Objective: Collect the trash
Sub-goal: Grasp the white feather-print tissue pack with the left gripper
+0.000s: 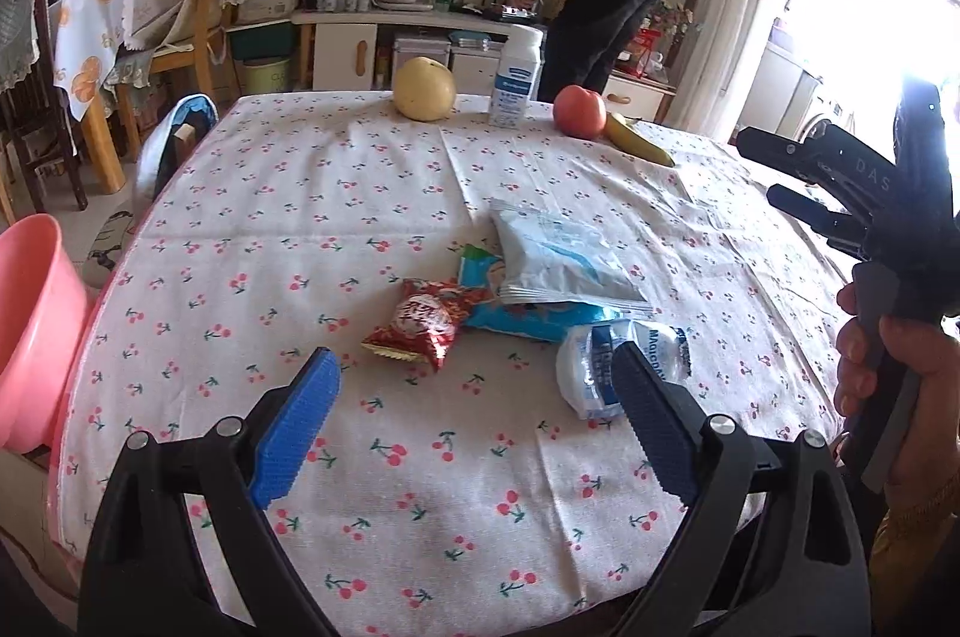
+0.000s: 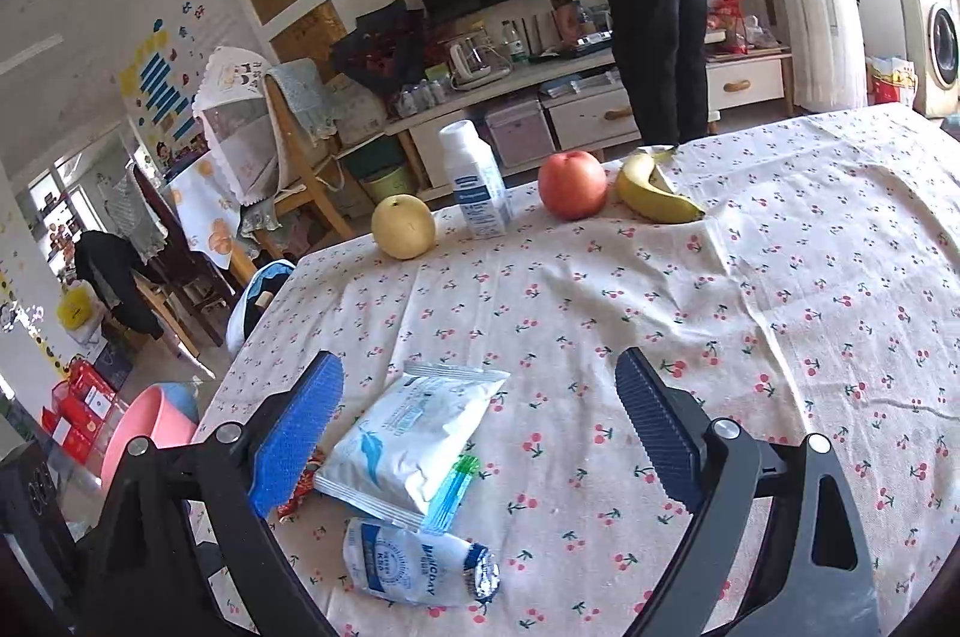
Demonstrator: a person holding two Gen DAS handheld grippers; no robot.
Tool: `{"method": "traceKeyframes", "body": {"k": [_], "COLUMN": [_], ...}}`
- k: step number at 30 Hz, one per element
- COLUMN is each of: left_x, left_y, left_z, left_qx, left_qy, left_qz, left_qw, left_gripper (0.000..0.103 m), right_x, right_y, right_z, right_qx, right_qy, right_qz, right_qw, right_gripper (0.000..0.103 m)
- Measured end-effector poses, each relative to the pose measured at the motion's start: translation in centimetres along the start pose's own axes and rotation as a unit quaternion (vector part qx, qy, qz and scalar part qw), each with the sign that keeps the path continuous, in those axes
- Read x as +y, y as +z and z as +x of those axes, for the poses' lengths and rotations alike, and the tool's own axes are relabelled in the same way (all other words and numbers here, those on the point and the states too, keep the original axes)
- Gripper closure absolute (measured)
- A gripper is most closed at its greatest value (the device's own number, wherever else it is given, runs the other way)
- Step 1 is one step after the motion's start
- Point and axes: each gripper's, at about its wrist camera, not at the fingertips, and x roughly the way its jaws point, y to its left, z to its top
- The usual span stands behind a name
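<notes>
Light, crinkly wrappers (image 1: 540, 277) are clustered mid-frame on the surface (image 1: 360, 193); left gripper (image 1: 474, 415) and right gripper (image 2: 480, 427) are held spread, empty. Loose edges would likely be pinched best.

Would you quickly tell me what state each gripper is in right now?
Left gripper: open, holding nothing, above the tablecloth near the crumpled white wrapper.
Right gripper: open, holding nothing, above the white pouch.
</notes>
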Motion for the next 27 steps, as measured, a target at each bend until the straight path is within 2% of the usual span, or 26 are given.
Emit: {"method": "traceKeyframes", "body": {"k": [7,11,15,27], "left_x": [-4.9,-7.0,-7.4,-6.5], "left_y": [2.4,4.2,5.5,6.9], "left_z": [4.2,7.7,10.8,15.3], "left_qx": [0.026,0.055,0.099,0.153], "left_qy": [-0.031,-0.016,-0.02,0.016], "left_qz": [0.038,0.073,0.065,0.065], "left_qw": [0.9984,0.9957,0.9927,0.986], "left_gripper": [0.011,0.011,0.011,0.011], "right_x": [-1.9,-2.2,-2.4,-3.3], "right_y": [0.1,0.1,0.1,0.1], "right_z": [-0.4,-0.2,0.3,0.8], "right_qx": [0.003,0.009,0.017,0.048], "right_qy": [-0.004,0.002,0.001,0.036], "right_qz": [0.009,0.008,0.0,0.011], "right_qw": [1.0,1.0,1.0,0.998], "right_gripper": [0.012,0.012,0.012,0.012]}}
